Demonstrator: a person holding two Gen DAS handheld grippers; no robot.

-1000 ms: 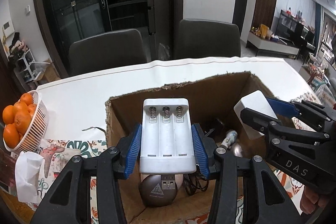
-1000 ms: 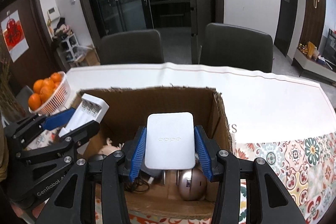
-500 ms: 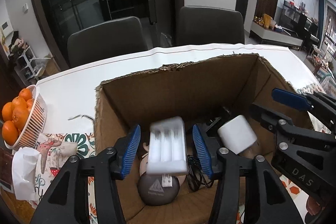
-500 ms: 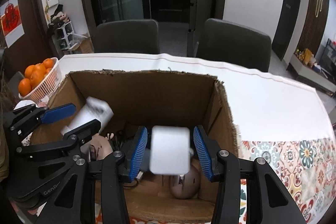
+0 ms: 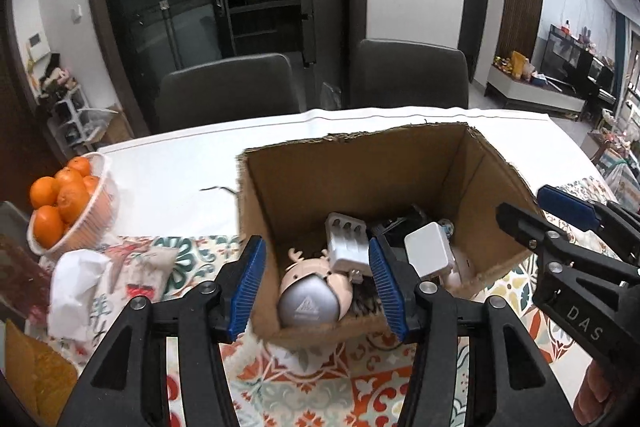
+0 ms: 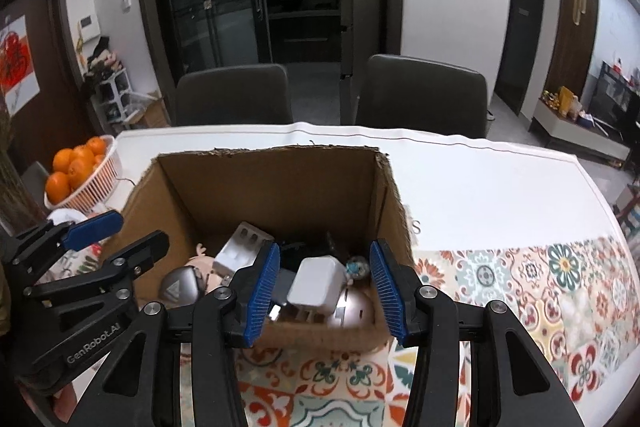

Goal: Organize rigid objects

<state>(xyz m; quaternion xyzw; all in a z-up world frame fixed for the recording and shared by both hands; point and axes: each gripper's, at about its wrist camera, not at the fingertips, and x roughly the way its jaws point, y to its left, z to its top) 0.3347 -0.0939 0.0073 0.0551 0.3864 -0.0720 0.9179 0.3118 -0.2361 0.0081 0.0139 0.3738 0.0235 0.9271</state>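
Observation:
An open cardboard box (image 5: 352, 163) (image 6: 280, 171) stands on the table. Inside lie a white battery charger (image 5: 346, 241) (image 6: 242, 247), a white power adapter (image 5: 430, 254) (image 6: 318, 281), a grey round gadget (image 5: 307, 303) (image 6: 179, 286) on a beige deer toy (image 5: 298, 263), a pinkish-silver round thing (image 6: 356, 309) and dark cables. My left gripper (image 5: 316, 285) is open and empty above the box's near edge; it also shows in the right wrist view (image 6: 120, 231). My right gripper (image 6: 324, 285) is open and empty over the box; it also shows in the left wrist view (image 5: 532, 211).
A white basket of oranges (image 5: 68, 203) (image 6: 80, 175) sits at the table's left. Crumpled white tissue (image 5: 76, 287) and a snack packet lie left of the box. A patterned cloth (image 6: 520, 291) covers the near table. Two dark chairs (image 5: 228, 95) (image 6: 420, 95) stand behind.
Both grippers opened and let go: the battery charger and the white adapter fell into the box. Both grippers have pulled back and up from the box.

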